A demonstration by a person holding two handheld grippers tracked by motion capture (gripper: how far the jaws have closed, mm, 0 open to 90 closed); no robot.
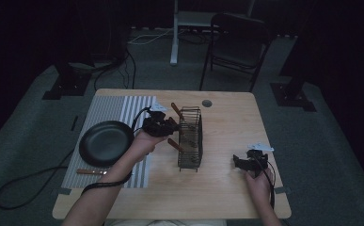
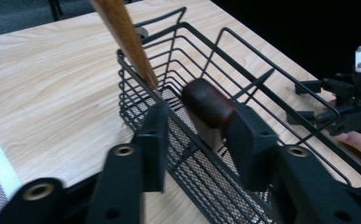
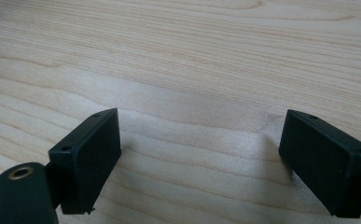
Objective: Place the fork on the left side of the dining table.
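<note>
Left gripper [image 2: 194, 135], seen in the left gripper view: its jaws stand part-open over the near rim of the black wire basket [image 2: 243, 93], with a dark brown wooden handle [image 2: 206, 109] between them. The handle leans against the right-hand pad [image 2: 250, 140]; a gap remains at the left-hand pad, so the jaws are not clamped on it. Whether the right pad truly presses the handle is hard to judge. A second, lighter wooden handle [image 2: 122, 37] rises out of the basket just beyond the jaws, to their left.

In the high view the left gripper [image 1: 165, 126] sits at the basket's [image 1: 190, 139] left wall, a frying pan [image 1: 106, 142] on a striped mat [image 1: 116, 110] behind it. The right gripper [image 1: 243, 162], well apart from the basket, rests low over the bare table [image 3: 192, 56] with its jaws spread wide and empty.
</note>
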